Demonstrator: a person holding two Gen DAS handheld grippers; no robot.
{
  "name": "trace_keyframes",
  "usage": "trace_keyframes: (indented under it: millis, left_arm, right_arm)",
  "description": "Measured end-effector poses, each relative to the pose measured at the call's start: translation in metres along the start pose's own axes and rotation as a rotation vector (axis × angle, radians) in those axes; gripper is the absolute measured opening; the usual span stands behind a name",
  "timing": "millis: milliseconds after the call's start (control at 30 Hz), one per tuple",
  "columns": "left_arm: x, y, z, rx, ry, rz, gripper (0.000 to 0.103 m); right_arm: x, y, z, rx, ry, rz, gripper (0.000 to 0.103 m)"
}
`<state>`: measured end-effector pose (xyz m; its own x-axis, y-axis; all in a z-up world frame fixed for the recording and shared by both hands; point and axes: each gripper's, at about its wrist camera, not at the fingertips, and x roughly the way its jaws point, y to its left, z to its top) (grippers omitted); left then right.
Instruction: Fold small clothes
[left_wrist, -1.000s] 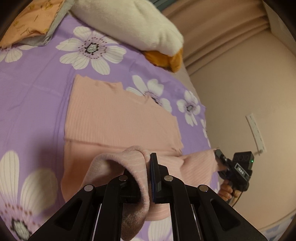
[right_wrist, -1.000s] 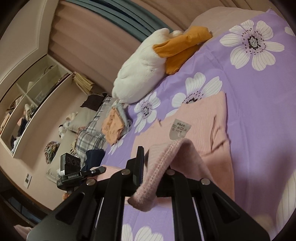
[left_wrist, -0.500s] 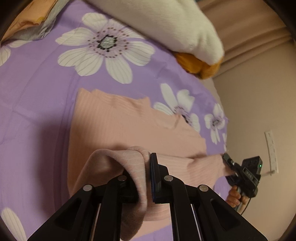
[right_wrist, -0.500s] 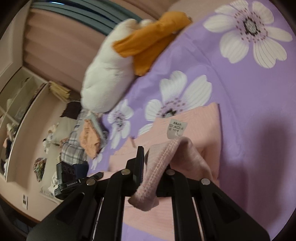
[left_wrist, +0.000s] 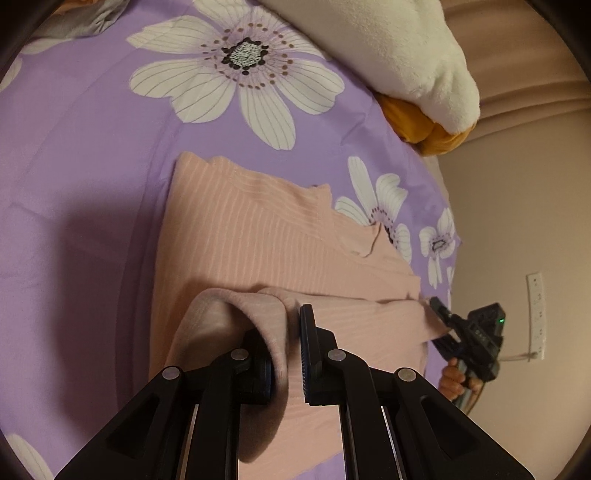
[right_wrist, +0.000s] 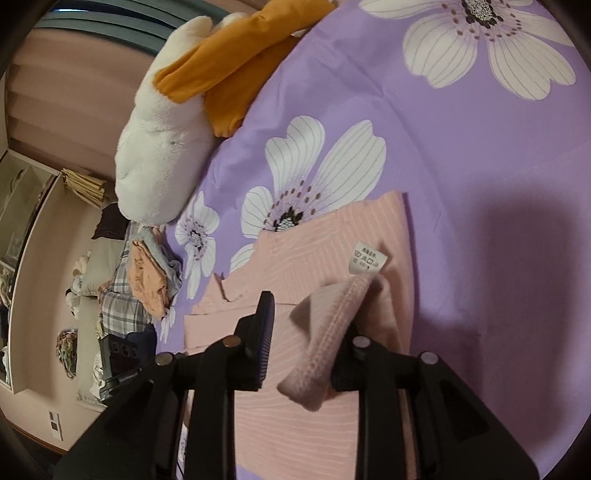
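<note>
While your left gripper (left_wrist: 286, 350), angled down, clamps the pink garment's (left_wrist: 280, 236) hem, your right gripper's (right_wrist: 306, 343) jaws are opening, hem between them.

The plush toy (left_wrist: 388, 48) is cut off at twelve o'clock in the left wrist view. The print on the care label (right_wrist: 366, 258) is too small to read. The left gripper (right_wrist: 122, 360), at eight o'clock in the right wrist view, is mostly hidden behind the near black frame. The pink garment (left_wrist: 266, 236) runs under both frames, so its near edge is unseen. Shelf contents (right_wrist: 11, 236) at nine o'clock are indistinct.
</note>
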<state>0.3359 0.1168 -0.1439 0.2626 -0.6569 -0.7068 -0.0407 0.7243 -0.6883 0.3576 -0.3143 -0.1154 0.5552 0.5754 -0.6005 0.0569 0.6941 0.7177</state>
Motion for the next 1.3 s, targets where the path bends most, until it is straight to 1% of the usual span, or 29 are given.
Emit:
trace_keyframes:
  millis: [33,100,167,200,267,300,333,400,433,500,567,600,667,700,733,767,800,833,867,900,933,1000,1067,1133,1200,1233,1300]
  left_arm:
    - [-0.001,0.000,0.001,0.003,-0.004,-0.007,0.005]
    - [-0.002,-0.001,0.003,0.002,-0.015,0.007,0.005]
    - [-0.003,0.001,0.005,-0.023,-0.029,-0.025,0.005]
    - [-0.004,0.002,0.007,-0.033,-0.039,-0.039,0.005]
    - [-0.005,0.005,0.009,-0.047,-0.054,-0.025,0.005]
    - [-0.003,0.009,0.011,-0.071,-0.050,-0.024,0.005]
    - [-0.002,0.011,0.013,-0.088,-0.048,-0.027,0.005]
    - [-0.002,0.019,0.017,-0.133,-0.055,-0.025,0.005]
    - [-0.002,0.028,0.020,-0.203,-0.063,-0.044,0.005]
    - [-0.002,0.039,0.026,-0.283,-0.073,-0.079,0.005]
    - [-0.003,0.039,0.030,-0.290,-0.087,-0.062,0.005]
    - [-0.004,0.039,0.032,-0.301,-0.094,-0.061,0.005]
    - [-0.004,0.045,0.037,-0.366,-0.104,-0.068,0.006]
    - [-0.005,0.049,0.039,-0.399,-0.112,-0.069,0.014]
    - [-0.006,0.051,0.041,-0.418,-0.129,-0.074,0.030]
    - [-0.009,0.053,0.043,-0.433,-0.148,-0.085,0.037]
    - [-0.012,0.055,0.044,-0.446,-0.171,-0.098,0.045]
    - [-0.018,0.057,0.046,-0.457,-0.200,-0.107,0.047]
    - [-0.023,0.057,0.047,-0.448,-0.219,-0.102,0.047]
    - [-0.026,0.055,0.048,-0.430,-0.228,-0.080,0.047]
    - [-0.029,0.053,0.048,-0.411,-0.229,-0.053,0.047]
    - [-0.032,0.052,0.043,-0.379,-0.221,-0.033,0.047]
    - [-0.035,0.048,0.036,-0.341,-0.216,-0.007,0.047]
    - [-0.040,0.044,0.026,-0.273,-0.210,0.044,0.047]
    - [-0.046,0.038,0.015,-0.206,-0.206,0.076,0.047]
    - [-0.049,0.034,0.006,-0.154,-0.199,0.110,0.047]
    - [-0.051,0.031,-0.006,-0.094,-0.195,0.145,0.047]
  right_arm:
    - [0.001,-0.001,0.000,0.001,0.005,-0.004,0.025]
    - [0.004,-0.002,0.001,0.008,0.010,-0.004,0.025]
    - [0.004,-0.001,0.002,0.013,0.004,-0.002,0.025]
    - [0.005,-0.001,0.003,0.015,0.004,-0.005,0.023]
    - [0.007,0.000,0.004,0.013,0.013,-0.028,0.020]
    - [0.007,0.000,0.004,0.015,0.015,-0.037,0.017]
    - [0.008,-0.002,0.006,0.026,0.018,-0.041,0.017]
    - [0.009,-0.007,0.010,0.062,0.017,-0.028,0.016]
    - [0.009,-0.010,0.012,0.081,0.016,-0.023,0.016]
    - [0.010,-0.018,0.016,0.150,0.006,-0.007,0.016]
    - [0.011,-0.029,0.021,0.240,-0.009,-0.001,0.019]
    - [0.010,-0.031,0.023,0.264,-0.014,0.010,0.020]
    - [0.008,-0.037,0.029,0.315,-0.040,0.038,0.034]
    - [0.005,-0.039,0.032,0.341,-0.060,0.056,0.053]
    - [0.003,-0.040,0.034,0.356,-0.076,0.083,0.063]
    - [0.000,-0.039,0.037,0.362,-0.091,0.103,0.064]
    - [-0.004,-0.035,0.041,0.350,-0.107,0.098,0.064]
    - [-0.008,-0.031,0.043,0.324,-0.121,0.079,0.064]
    - [-0.012,-0.027,0.045,0.294,-0.132,0.064,0.064]
    - [-0.013,-0.024,0.045,0.277,-0.134,0.058,0.064]
    - [-0.017,-0.020,0.044,0.254,-0.130,0.052,0.064]
    - [-0.020,-0.017,0.040,0.215,-0.129,0.046,0.064]
    - [-0.027,-0.011,0.031,0.141,-0.119,0.015,0.064]
    - [-0.026,-0.004,0.023,0.082,-0.102,-0.017,0.064]
    - [-0.035,-0.001,0.006,-0.004,-0.082,-0.054,0.064]
    - [-0.038,0.001,-0.001,-0.038,-0.075,-0.066,0.064]
    - [-0.047,0.002,-0.017,-0.104,-0.061,-0.111,0.064]
